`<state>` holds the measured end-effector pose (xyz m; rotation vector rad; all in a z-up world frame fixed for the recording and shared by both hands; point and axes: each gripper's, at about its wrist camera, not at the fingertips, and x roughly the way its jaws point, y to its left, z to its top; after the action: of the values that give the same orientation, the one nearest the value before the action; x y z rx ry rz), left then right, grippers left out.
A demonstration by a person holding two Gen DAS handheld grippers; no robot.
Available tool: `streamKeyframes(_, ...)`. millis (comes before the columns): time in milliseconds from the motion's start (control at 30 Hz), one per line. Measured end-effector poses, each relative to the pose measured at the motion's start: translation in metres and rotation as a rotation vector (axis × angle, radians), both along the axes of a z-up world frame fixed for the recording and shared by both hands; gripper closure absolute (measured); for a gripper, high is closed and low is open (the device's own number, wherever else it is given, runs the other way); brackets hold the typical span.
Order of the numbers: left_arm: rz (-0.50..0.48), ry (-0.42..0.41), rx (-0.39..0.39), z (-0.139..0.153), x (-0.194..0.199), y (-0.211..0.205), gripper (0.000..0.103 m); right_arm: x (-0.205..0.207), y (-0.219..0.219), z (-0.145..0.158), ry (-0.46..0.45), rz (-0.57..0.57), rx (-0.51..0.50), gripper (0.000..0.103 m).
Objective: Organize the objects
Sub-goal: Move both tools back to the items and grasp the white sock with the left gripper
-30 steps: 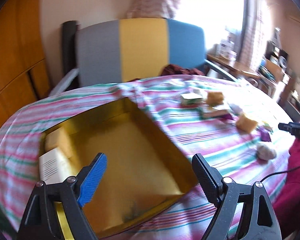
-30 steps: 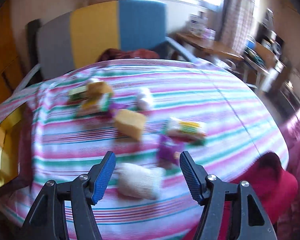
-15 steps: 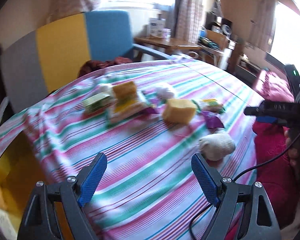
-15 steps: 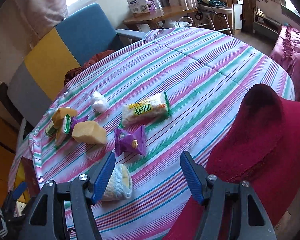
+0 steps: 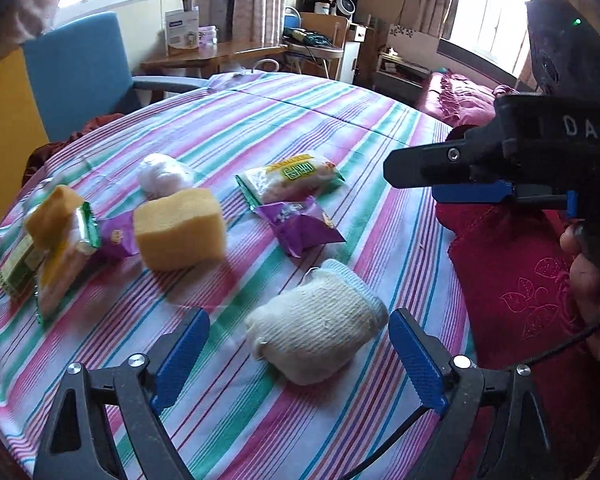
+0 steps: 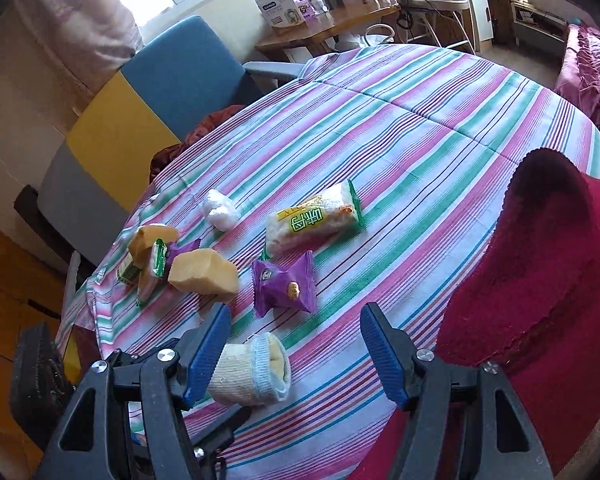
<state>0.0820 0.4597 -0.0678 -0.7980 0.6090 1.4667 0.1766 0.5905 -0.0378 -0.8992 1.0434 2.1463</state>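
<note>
The left gripper (image 5: 298, 354), whose jaws have just been opening, stands wide around the rolled white sock (image 5: 316, 328) without touching it, while the right gripper (image 6: 296, 350) hangs half open and empty, the sock just beside its left finger.

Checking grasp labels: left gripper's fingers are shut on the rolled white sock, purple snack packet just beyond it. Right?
Not quite. In the left wrist view the left gripper is open: its fingers straddle the rolled white sock with gaps on both sides, having just been opening. The purple snack packet does lie just beyond it.
</note>
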Motion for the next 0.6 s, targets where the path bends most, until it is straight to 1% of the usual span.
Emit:
streamKeyframes(100, -0.010, -0.007, -0.018, -0.011, 0.000, 0.012, 0.010, 0.000, 0.001, 0.000, 0.005, 0.000, -0.004, 0.035)
streamKeyframes(133, -0.007, -0.030, -0.030, -0.015, -0.002, 0.015, 0.013, 0.000, 0.001, 0.000, 0.005, 0.000, -0.004, 0.035)
streamKeyframes(200, -0.003, -0.094, -0.042, -0.022, -0.005, 0.016, 0.027, 0.000, 0.001, -0.001, 0.005, 0.000, -0.005, 0.035)
streamKeyframes(267, 0.029, -0.125, -0.017, -0.021, -0.008, 0.008, 0.030, 0.000, 0.000, -0.001, 0.004, -0.001, -0.004, 0.035)
streamKeyframes(333, 0.066, -0.141, -0.004, -0.019, -0.012, -0.006, 0.031, -0.002, 0.000, -0.001, -0.011, 0.001, -0.003, 0.035)
streamKeyframes(433, 0.149, -0.139, 0.005, -0.018, -0.025, -0.037, 0.031, -0.007, 0.000, -0.003, -0.054, 0.007, 0.002, 0.035)
streamKeyframes(533, 0.245, -0.107, 0.020, -0.019, -0.038, -0.074, 0.031, -0.015, -0.002, -0.006, -0.120, 0.015, 0.008, 0.035)
streamKeyframes(600, 0.276, -0.077, 0.028, -0.019, -0.043, -0.096, 0.030, -0.020, -0.003, -0.008, -0.167, 0.024, 0.020, 0.035)
